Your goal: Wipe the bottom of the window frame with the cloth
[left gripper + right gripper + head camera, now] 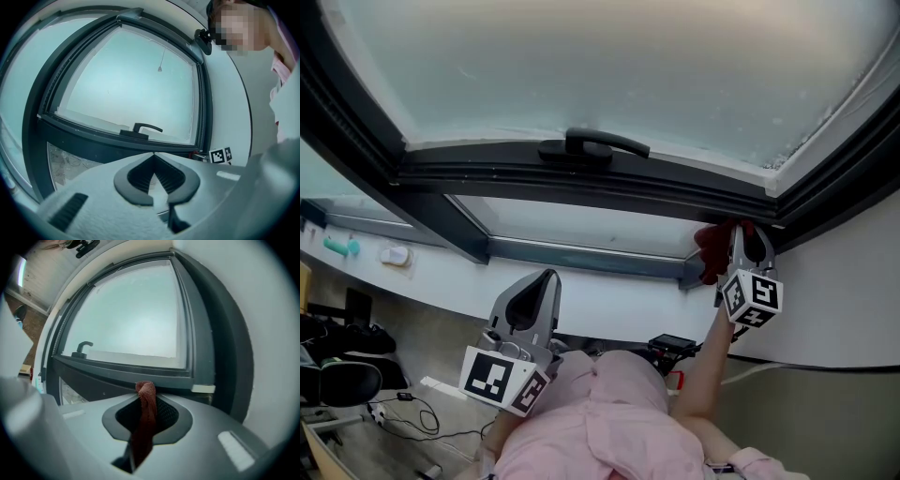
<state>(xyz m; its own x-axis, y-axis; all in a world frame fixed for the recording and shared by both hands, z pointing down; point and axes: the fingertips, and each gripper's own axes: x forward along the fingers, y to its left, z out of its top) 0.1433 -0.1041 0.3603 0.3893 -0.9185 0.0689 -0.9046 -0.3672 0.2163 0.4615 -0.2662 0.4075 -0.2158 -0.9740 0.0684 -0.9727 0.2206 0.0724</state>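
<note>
The red cloth (710,251) is being held pinched in the closed jaws of the right gripper (741,242) at the right-hand corner of the window frame's bottom rail (581,180), seemingly touching it, so the wiping pass is judged to be at its start. The left gripper (546,281) is being held shut on nothing, well below the frame. For the next move, the cloth is likely to need dragging leftward along the rail, with contact maintained.

The cloth (146,418) is dark red and bunched into a narrow fold, pinched between the jaws of the right gripper (742,236). Its knotted end pokes past the jaw tips, at the right end of the dark grey window frame's (581,180) bottom rail. A black handle (592,146) sits mid-rail, well left.
</note>
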